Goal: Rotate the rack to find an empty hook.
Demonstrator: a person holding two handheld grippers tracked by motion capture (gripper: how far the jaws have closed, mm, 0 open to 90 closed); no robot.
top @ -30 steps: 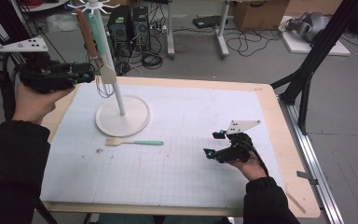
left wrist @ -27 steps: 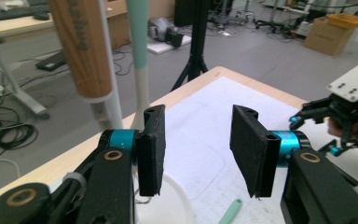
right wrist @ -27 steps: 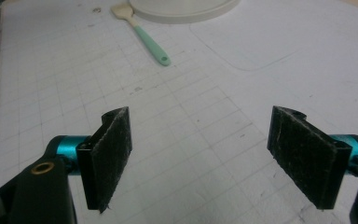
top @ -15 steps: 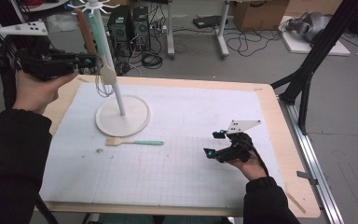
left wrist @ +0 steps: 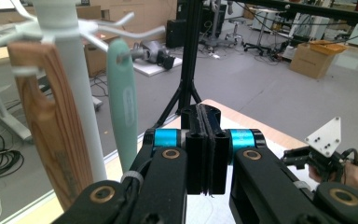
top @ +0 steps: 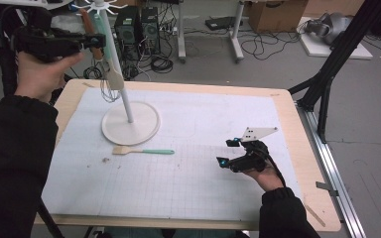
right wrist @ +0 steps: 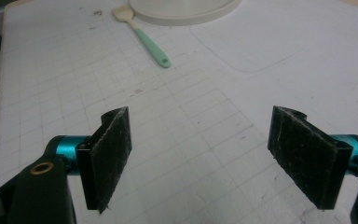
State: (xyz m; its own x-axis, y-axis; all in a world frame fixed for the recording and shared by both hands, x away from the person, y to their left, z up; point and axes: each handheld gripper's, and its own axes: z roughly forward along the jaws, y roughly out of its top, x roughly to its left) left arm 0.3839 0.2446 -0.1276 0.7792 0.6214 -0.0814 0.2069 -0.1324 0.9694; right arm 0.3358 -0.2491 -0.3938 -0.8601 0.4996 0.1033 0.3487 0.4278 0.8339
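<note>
Near the table's front edge, the right gripper rests with its jaws spread wide and empty, aimed toward the green-handled spatula lying flat beside the rack's base. Farther back, the left gripper is clenched on nothing, raised beside the rack's hanging utensils, probably to unhook one.

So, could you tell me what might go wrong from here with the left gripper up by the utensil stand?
1. The left gripper, jaws shut on nothing, is close beside the hanging mint-handled utensil and wooden-handled utensil; a sideways nudge could knock them off their hooks.
2. A push high on the white pole might tip the stand on its round base.
</note>
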